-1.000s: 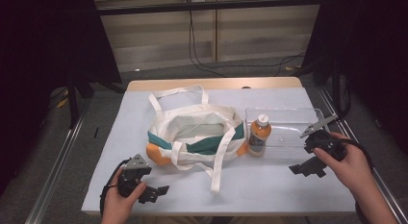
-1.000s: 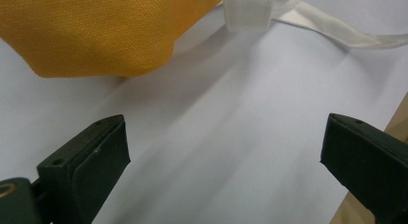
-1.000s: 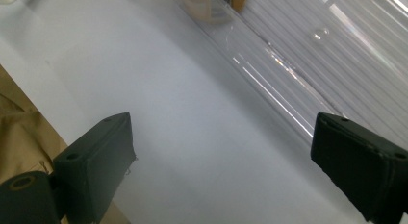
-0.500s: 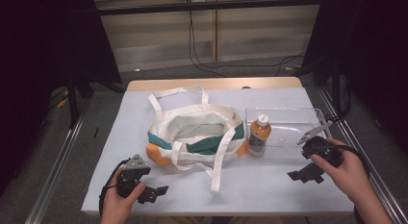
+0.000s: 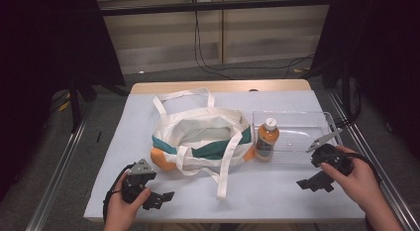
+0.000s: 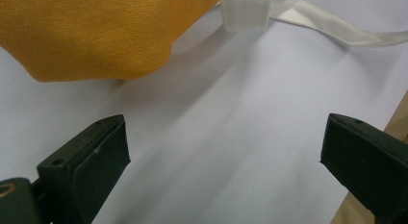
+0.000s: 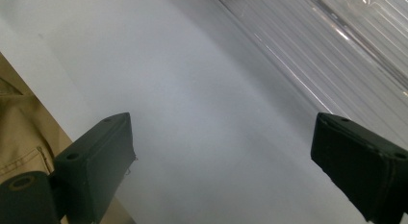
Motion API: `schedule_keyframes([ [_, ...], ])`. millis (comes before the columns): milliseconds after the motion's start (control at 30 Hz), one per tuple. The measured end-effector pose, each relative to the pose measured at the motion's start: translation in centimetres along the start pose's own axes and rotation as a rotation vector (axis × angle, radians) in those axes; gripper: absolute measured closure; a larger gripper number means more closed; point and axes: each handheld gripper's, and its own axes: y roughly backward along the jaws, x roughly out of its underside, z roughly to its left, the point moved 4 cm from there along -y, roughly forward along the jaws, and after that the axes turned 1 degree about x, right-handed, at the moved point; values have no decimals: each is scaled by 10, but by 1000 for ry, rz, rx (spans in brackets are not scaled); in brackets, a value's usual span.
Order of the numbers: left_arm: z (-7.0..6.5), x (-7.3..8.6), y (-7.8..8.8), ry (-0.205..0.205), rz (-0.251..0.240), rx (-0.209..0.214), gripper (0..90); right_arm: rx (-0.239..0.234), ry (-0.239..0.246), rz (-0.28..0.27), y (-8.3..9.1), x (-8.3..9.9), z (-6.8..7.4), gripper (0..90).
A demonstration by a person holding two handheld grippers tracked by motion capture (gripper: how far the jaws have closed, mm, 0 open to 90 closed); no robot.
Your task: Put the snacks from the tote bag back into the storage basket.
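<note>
White covering spreads over the table (image 5: 297,201), which stands on grey carpet with cables trailing along the far wall. Near the table's middle lies a cream tote bag (image 5: 200,137) with a teal band and orange corners, its mouth open upward and one strap running toward the near edge. Just right of it stands an orange bottle (image 5: 266,140) with a white cap, upright at the left end of a clear plastic bin (image 5: 317,123); whether the bottle is inside the bin or just against its wall is hard to tell from above.

At the near left corner the left gripper (image 5: 159,198) rests low over the table, jaws wide apart and holding nothing; its own view shows the bag's orange corner (image 6: 96,31) and a strap just ahead. By the bin's near right corner the right gripper (image 5: 317,164) also has its jaws spread, with the bin's ribbed wall (image 7: 346,46) close beside it.
</note>
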Motion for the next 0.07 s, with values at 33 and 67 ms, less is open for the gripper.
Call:
schedule_keyframes([
  [33, 1, 0, -1, -6, 2, 2, 28, -5, 6, 0, 0, 0, 0, 77],
  [67, 1, -1, -2, -4, -3, 1, 28, -5, 9, 2, -1, 0, 0, 77],
])
